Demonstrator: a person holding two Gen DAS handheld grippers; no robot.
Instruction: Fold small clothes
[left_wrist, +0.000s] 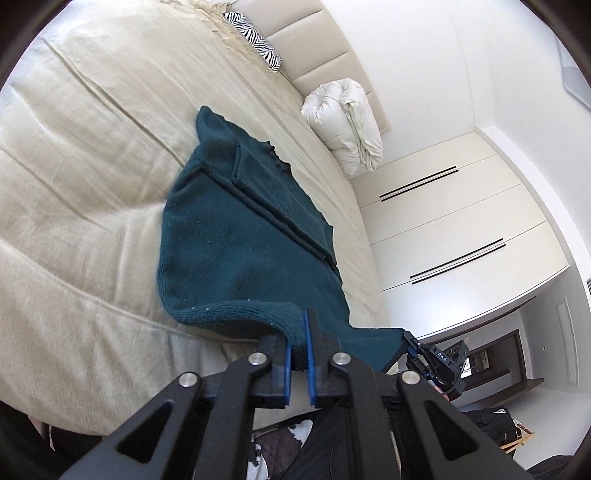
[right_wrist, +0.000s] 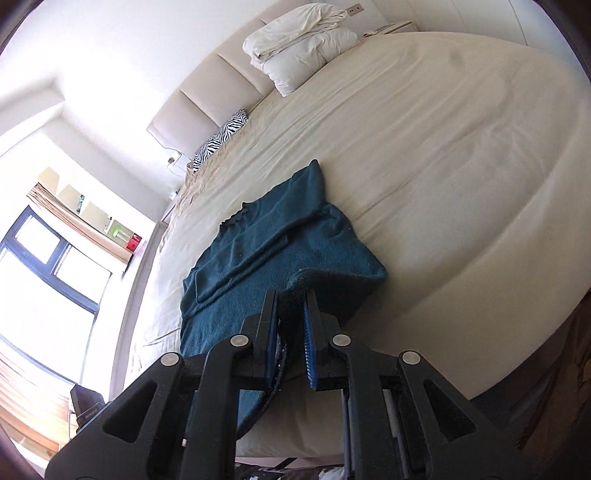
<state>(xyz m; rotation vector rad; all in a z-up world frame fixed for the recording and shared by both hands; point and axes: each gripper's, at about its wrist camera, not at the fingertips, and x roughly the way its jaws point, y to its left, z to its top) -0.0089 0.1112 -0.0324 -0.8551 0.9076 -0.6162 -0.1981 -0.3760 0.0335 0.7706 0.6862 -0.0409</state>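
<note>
Left wrist view, bottom centre: the left gripper (left_wrist: 300, 341) has its blue-padded fingers (left_wrist: 308, 334) pinched together on the ribbed hem of the teal sweater (left_wrist: 236, 236), with only a narrow bite of knit between the pads. At the lower right of that frame the right gripper (left_wrist: 439, 360) is seen holding the hem's other corner. In the right wrist view, bottom centre, the right gripper (right_wrist: 291, 325) is likewise clamped on a bunched corner of the teal sweater (right_wrist: 273, 254), the hem curling out below the pads. Both corners hang lifted off the beige bed sheet (left_wrist: 92, 155), while the rest of the garment lies on the sheet across mid-frame, its sleeves folded over the body. My reading is that the hem is being carried toward the collar end for a fold. The shallow pinch is the main risk: heavy knit could slide out of one grip and drop that corner. Uneven travel of the two hands would skew the crease, and dragging rather than lifting could pull the tucked sleeves loose or rumple the sheet. Farther off, at the upper right, the folded white duvet (left_wrist: 343, 125) and, at the top, the zebra pillow (left_wrist: 255, 37) lie well apart from the fold.
</note>
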